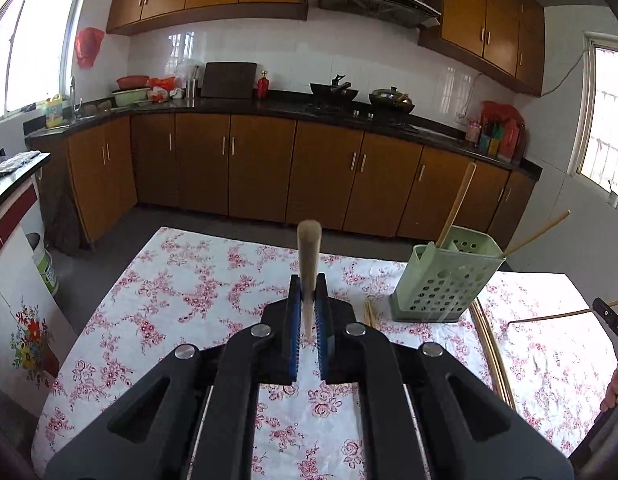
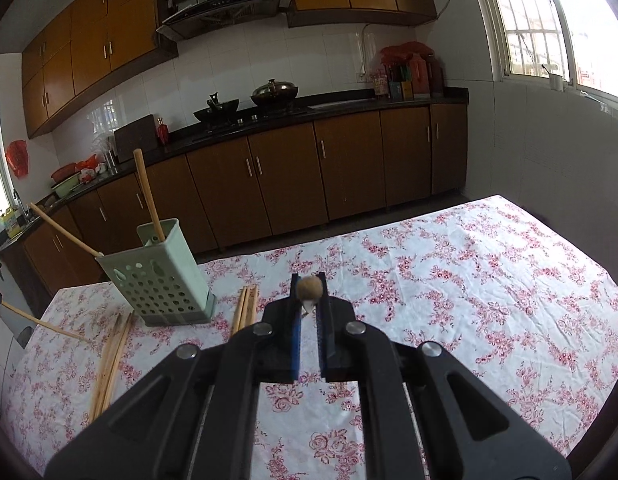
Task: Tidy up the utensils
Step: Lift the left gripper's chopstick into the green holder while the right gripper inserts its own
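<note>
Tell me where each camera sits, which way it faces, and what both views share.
Left wrist: on the left hand-held gripper, shut on a chopstick; faces the kitchen counter across the floral table; the person's right hand shows at the right edge.
Right wrist: on the right hand-held gripper, shut on another chopstick seen end-on; faces the same counter; no bare hand shows.
Shared: green utensil holder, loose chopsticks, stove.

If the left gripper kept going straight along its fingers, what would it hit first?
Probably nothing soon: the left gripper, shut on a chopstick, points over the floral tablecloth toward the lower cabinets. The green utensil holder sits off right.
</note>
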